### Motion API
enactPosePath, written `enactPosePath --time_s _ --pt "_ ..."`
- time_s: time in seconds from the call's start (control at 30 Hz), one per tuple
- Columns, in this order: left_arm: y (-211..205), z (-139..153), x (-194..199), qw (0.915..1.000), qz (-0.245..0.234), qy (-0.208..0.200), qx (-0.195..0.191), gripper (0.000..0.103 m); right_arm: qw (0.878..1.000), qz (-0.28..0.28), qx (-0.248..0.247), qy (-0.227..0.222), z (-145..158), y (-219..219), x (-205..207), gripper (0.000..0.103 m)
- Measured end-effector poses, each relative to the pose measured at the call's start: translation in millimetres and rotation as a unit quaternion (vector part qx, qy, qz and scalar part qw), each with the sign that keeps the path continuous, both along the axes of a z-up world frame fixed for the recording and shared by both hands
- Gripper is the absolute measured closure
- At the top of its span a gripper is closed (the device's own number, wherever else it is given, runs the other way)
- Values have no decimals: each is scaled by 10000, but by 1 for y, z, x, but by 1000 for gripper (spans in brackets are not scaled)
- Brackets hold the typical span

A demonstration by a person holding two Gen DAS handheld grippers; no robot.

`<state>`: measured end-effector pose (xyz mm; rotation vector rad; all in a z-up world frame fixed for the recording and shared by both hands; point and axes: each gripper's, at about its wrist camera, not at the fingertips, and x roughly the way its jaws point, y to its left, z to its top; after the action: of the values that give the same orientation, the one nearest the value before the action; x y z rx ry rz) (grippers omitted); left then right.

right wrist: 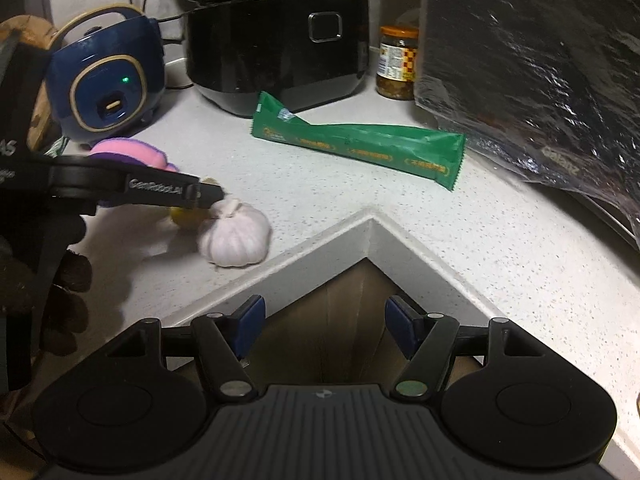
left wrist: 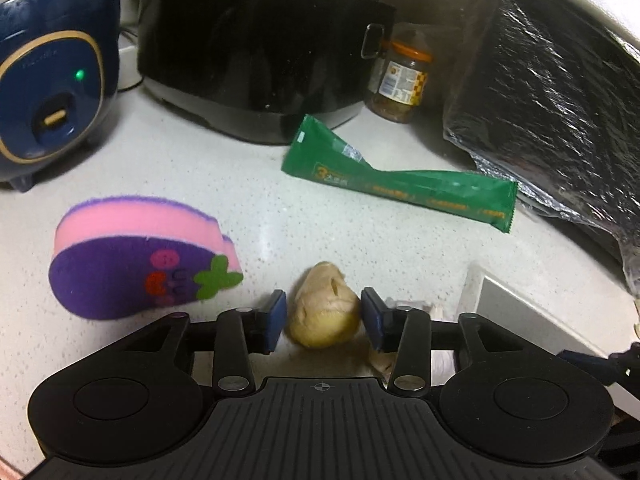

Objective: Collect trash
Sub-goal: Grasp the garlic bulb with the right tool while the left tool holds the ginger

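A yellowish food scrap [left wrist: 325, 307] lies on the white counter [left wrist: 256, 200] between the blue pads of my left gripper [left wrist: 324, 316]. The jaws stand around it with small gaps, open. A long green wrapper [left wrist: 400, 176] lies beyond it; it also shows in the right wrist view [right wrist: 360, 145]. In the right wrist view the left gripper [right wrist: 202, 196] reaches over the scrap [right wrist: 184, 216] beside a white garlic bulb [right wrist: 236, 238]. My right gripper [right wrist: 324, 330] is open and empty, off the counter's inner corner.
A purple and pink sponge [left wrist: 140, 256] lies left of the scrap. A blue cooker [left wrist: 52, 80], a black cooker [left wrist: 256, 56] and a jar [left wrist: 402, 76] stand at the back. A foil-wrapped appliance [left wrist: 560, 112] stands at the right. The counter edge [right wrist: 372, 216] forms an inner corner.
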<state>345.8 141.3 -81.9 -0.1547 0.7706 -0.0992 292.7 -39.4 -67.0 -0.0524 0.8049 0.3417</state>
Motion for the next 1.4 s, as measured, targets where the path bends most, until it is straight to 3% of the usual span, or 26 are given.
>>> enactPosePath --time_s 0.43,0.57,0.8,1.13,1.4 --pt "26 6 -61 9992 3 339 -212 58 9991 415 123 9 -1 31 1 34" --pt "24 2 -61 9995 92 247 -199 54 9985 535 83 -6 -3 40 0 34" --pt "18 -4 -50 9995 299 33 -134 56 9973 546 -30 -480 2 37 -10 34" --pt "26 -2 -56 9994 273 75 -173 56 9992 293 240 -156 -4 19 -1 33" --pt "34 3 -83 9990 238 348 -135 56 9976 628 266 -92 -8 41 -3 33"
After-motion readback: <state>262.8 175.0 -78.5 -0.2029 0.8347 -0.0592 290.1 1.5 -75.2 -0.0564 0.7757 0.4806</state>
